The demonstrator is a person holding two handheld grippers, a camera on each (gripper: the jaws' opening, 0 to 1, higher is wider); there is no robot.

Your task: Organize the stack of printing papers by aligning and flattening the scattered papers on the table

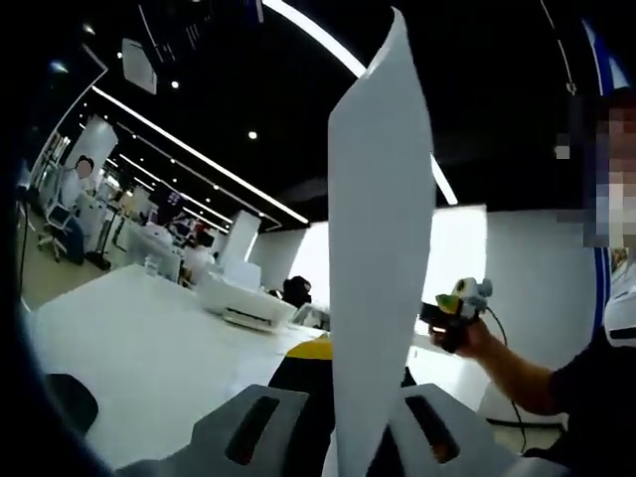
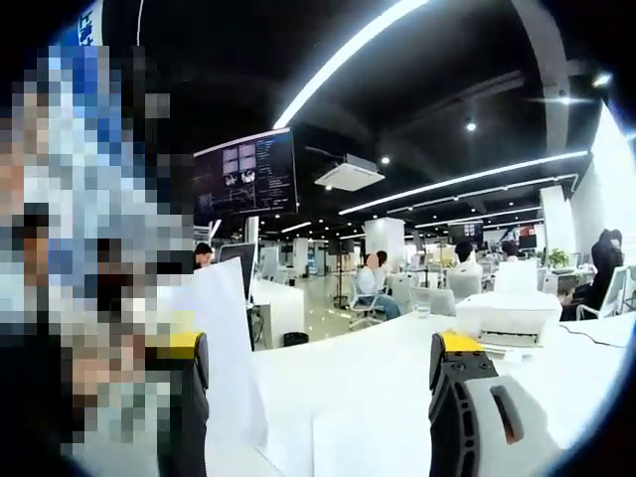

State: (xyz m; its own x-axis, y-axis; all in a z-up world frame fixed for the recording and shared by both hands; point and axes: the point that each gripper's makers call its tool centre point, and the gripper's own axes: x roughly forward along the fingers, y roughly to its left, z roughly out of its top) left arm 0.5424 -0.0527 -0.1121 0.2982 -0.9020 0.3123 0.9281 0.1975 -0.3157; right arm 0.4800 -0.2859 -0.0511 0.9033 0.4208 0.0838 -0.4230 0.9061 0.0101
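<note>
Nearest in the left gripper view, the left tongs (image 1: 343, 437) rise grey from the bottom edge and are clenched on a sheet of white paper (image 1: 378, 258), which stands nearly upright between the jaws and curves to a narrow tip close to the top of the view. In the right gripper view the right tongs (image 2: 323, 417) stand released, their black, yellow-capped jaws well apart with bare surface between them; the held paper (image 2: 227, 348) shows just beside the left jaw, its long edge upright, and more white sheets (image 2: 348, 437) lie flat between the jaws with a straight far edge. The white worktop (image 1: 149, 348) runs broad and open to the left of the left tongs and away toward its far edge, giving room on that side. At right in the left gripper view, a person's hand (image 1: 472, 333) holds the handle of a gripper tool out over the worktop's right end. Farther off, a white printer (image 2: 517, 318) sits near the worktop's far edge, also seen in the left gripper view (image 1: 243, 303). Beyond it stretch an office floor with seated people (image 2: 373, 283), a dark wall monitor (image 2: 243, 179) and long ceiling light strips (image 2: 348, 50).
</note>
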